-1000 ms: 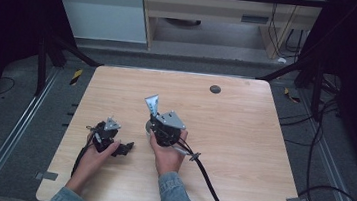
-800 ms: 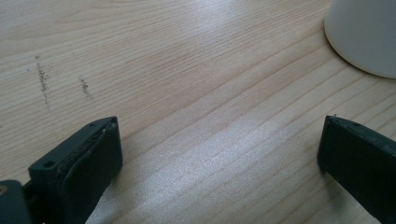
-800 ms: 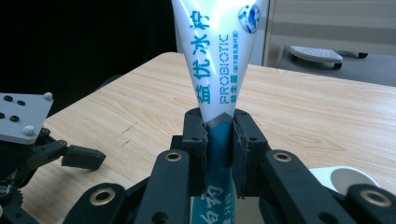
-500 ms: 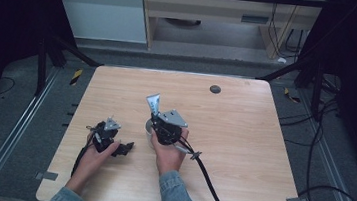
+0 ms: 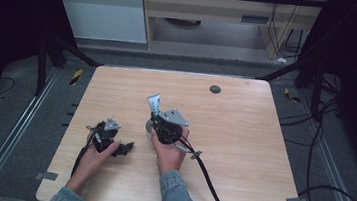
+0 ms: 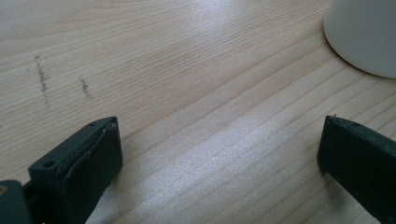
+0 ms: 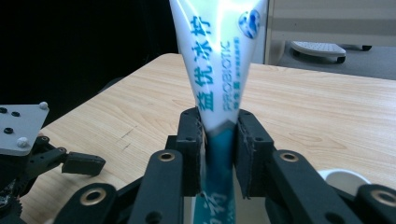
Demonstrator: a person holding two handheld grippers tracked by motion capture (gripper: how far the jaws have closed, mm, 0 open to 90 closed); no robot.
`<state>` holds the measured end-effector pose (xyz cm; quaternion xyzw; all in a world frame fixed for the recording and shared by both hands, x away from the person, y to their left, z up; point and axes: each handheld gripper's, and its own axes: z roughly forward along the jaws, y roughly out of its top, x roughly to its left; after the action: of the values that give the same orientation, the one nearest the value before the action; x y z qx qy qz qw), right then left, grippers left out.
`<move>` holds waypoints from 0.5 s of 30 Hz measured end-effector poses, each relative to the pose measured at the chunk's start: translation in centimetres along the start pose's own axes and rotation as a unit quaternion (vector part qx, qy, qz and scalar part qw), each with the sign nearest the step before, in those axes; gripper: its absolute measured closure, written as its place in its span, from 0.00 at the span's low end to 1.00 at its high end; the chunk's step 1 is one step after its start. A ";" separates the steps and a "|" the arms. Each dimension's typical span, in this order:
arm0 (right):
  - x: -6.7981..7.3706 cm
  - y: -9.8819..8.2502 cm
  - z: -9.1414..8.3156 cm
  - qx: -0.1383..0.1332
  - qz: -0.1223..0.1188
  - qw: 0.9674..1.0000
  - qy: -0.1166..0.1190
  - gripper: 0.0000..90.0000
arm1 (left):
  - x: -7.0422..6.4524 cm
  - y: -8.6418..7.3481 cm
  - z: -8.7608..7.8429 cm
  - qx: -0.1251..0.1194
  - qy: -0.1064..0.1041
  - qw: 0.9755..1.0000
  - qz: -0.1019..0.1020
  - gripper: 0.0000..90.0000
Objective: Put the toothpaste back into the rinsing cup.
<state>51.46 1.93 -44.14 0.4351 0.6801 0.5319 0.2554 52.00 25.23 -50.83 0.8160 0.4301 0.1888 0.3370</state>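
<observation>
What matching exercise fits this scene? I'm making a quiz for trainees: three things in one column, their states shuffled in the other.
Things:
1. tube
2. left gripper
3. cup

States:
a. jaws wide apart over bare wood
b. standing on the table, white
c. clamped upright between the right gripper jaws

Pairs: 1-c, 2-a, 3-b

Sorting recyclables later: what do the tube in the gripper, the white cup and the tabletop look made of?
Tube: soft glossy plastic or laminate, with bright glare on its printed skin, pinched flat between the pads.
Cup: matte white, ceramic or plastic; hard to tell.
Tabletop: pale wood or wood-look laminate, with visible grain lines.
</observation>
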 end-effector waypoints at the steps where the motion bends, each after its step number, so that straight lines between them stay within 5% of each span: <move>1: 0.0 0.0 0.0 -0.001 -0.002 1.000 0.000 0.81 | 0.0 0.0 0.0 0.000 0.000 1.000 0.000 0.00; 15: 0.1 0.1 -0.2 -0.002 -0.011 1.000 -0.007 0.75 | 0.0 0.0 0.0 0.001 0.000 1.000 0.001 0.00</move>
<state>51.29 1.93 -43.99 0.4310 0.6820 0.5274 0.2665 52.00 25.24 -50.82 0.8164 0.4296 0.1889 0.3365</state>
